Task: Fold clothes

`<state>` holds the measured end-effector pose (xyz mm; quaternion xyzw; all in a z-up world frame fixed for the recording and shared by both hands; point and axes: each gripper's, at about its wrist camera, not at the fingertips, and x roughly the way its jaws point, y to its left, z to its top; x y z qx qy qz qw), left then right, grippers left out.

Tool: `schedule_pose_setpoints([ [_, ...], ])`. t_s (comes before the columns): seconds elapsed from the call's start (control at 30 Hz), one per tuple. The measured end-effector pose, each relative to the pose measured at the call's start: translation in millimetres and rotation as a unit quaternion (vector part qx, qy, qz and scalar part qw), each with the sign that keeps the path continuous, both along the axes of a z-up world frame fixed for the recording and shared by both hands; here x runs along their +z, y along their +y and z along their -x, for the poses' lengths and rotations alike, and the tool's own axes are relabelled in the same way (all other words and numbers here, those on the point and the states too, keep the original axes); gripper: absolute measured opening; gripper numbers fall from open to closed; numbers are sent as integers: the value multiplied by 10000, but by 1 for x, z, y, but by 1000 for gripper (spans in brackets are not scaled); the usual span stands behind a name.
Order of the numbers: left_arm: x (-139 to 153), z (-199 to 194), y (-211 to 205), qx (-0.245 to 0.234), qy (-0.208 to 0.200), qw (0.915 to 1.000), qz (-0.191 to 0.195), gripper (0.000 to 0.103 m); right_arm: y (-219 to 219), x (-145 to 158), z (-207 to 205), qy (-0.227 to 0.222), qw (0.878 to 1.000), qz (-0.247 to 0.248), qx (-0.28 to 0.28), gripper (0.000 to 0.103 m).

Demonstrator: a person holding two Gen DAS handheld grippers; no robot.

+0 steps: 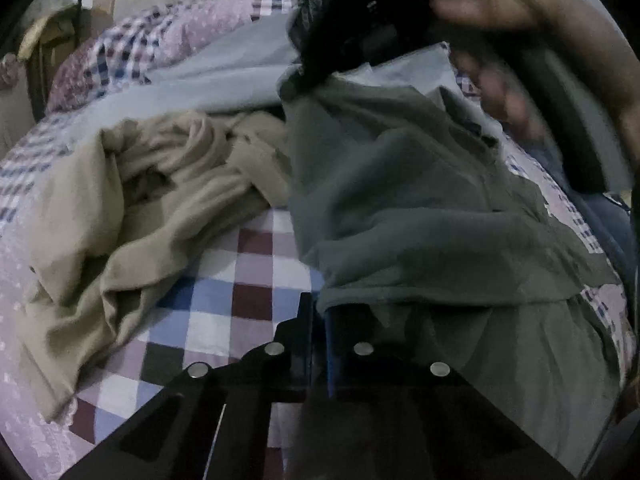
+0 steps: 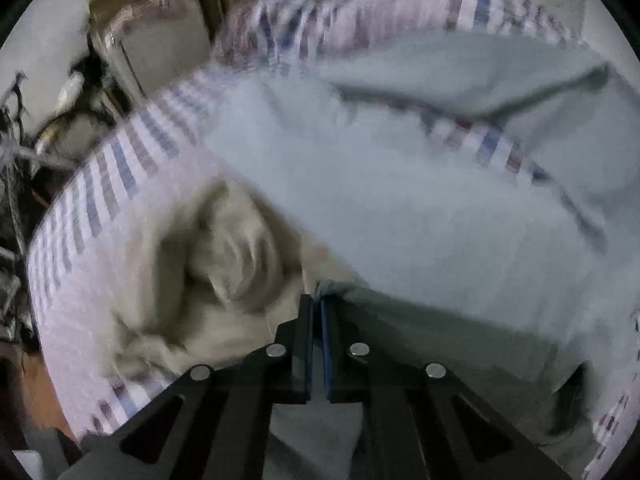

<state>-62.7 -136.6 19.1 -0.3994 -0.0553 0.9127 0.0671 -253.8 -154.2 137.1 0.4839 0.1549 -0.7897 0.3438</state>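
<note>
A grey-green garment (image 1: 420,208) hangs stretched above the checked bedspread (image 1: 240,292). My left gripper (image 1: 320,304) is shut on its lower edge, the cloth draping over the right finger. In the left wrist view the right gripper (image 1: 320,64), dark and held by a person's hand (image 1: 560,40), pinches the garment's top corner. In the blurred right wrist view my right gripper (image 2: 317,304) is shut on the same grey-green garment (image 2: 440,340). A crumpled beige garment (image 1: 152,200) lies on the bed to the left, the beige garment (image 2: 208,264) also showing left of the right fingers.
A pale blue sheet or garment (image 1: 224,80) lies behind on the bed, spreading wide as pale blue cloth (image 2: 400,184) in the right wrist view. Rolled patterned bedding (image 1: 160,40) lines the far side. Furniture and clutter (image 2: 80,100) stand beyond the bed's left edge.
</note>
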Motion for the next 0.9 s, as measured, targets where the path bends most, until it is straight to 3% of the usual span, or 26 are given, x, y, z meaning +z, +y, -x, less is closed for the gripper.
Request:
schedule_pose_setpoints([
  [0.07,15,-8,-1,260,489,9984,64,2,6,25,6,201,9990,377,-102,1],
  [0.1,14,-8,2,302,491,9982,175,2,11,34,12,325,9979,528,-204,1],
  [0.23,-7,2,14,273,-29,9973,676,2,15,19,33,448,9971,353,-496,2],
  [0.37,-12,6,16,263,-265,9972,653,2,-4,-2,39,786,9952,-97,-569,0],
  [0.47,-17,9,12,301,-494,9969,541,2,-6,8,43,1442,9856,-65,-883,0],
  [0.53,-21,8,10,301,-562,9969,458,2,-2,15,53,1443,9830,128,-1129,0],
  [0.6,-19,9,5,292,-620,9972,288,7,-2,13,56,1264,9860,50,-1085,1],
  [0.7,-14,7,-11,351,-717,9968,-31,36,11,8,49,1067,9886,52,-1063,5],
  [0.73,-12,6,-17,372,-760,9962,-181,51,18,7,45,1003,9891,73,-1077,11],
  [0.77,-10,5,-24,355,-804,9955,-360,58,26,7,42,970,9889,98,-1125,19],
  [0.87,-2,0,-42,246,-937,9909,-937,59,58,7,27,946,9866,246,-1305,38],
  [0.9,1,-3,-49,247,-944,9894,-1072,61,71,8,17,946,9860,328,-1337,39],
])
